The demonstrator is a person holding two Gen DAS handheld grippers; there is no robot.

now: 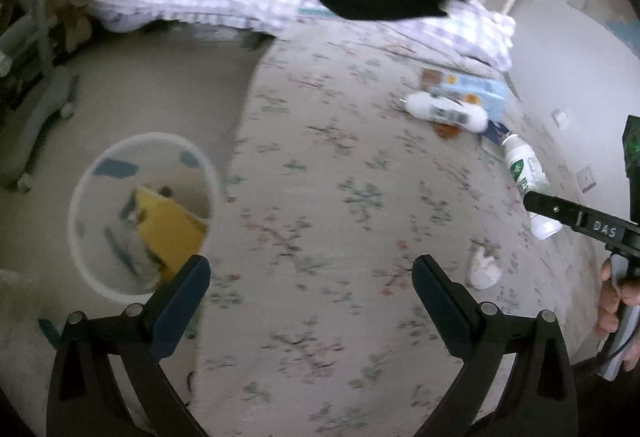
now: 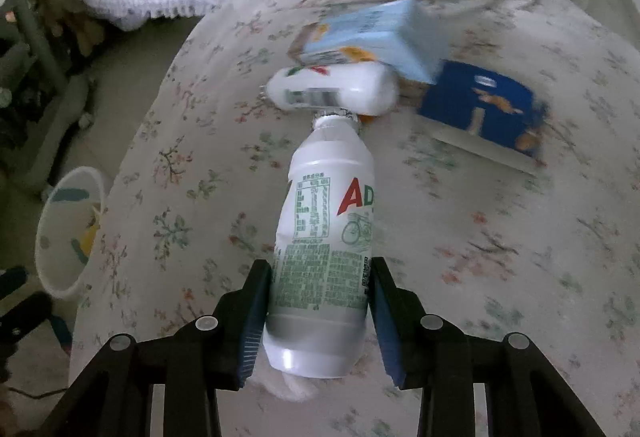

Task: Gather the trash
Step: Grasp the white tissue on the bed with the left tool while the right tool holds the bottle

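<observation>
Bed (image 2: 500,237) with floral sheet carries trash; white bin (image 1: 76,213) on floor beside it holds yellow packet (image 1: 172,229). White bottle (image 2: 324,237), green print, red letters, dented, lies pinched between right gripper (image 2: 320,313) jaws. Second bottle (image 2: 332,89), pale blue carton (image 2: 380,33), blue box (image 2: 484,105) lie beyond. Left gripper (image 1: 312,297) jaws spread wide, holding nothing

We've got a white plastic drink bottle (image 2: 324,237) with green print and red letters, lying lengthwise, neck pointing away, dented along one side. Beyond its neck, a second white bottle (image 2: 334,89) lies crosswise on the floral bedsheet, touching a light blue carton (image 2: 376,33). Beside those sits a flat dark blue box (image 2: 484,109). A crumpled white tissue (image 1: 485,269) rests nearer us. On the floor, the white trash bin (image 1: 80,193) holds yellow packaging (image 1: 172,229).
</observation>
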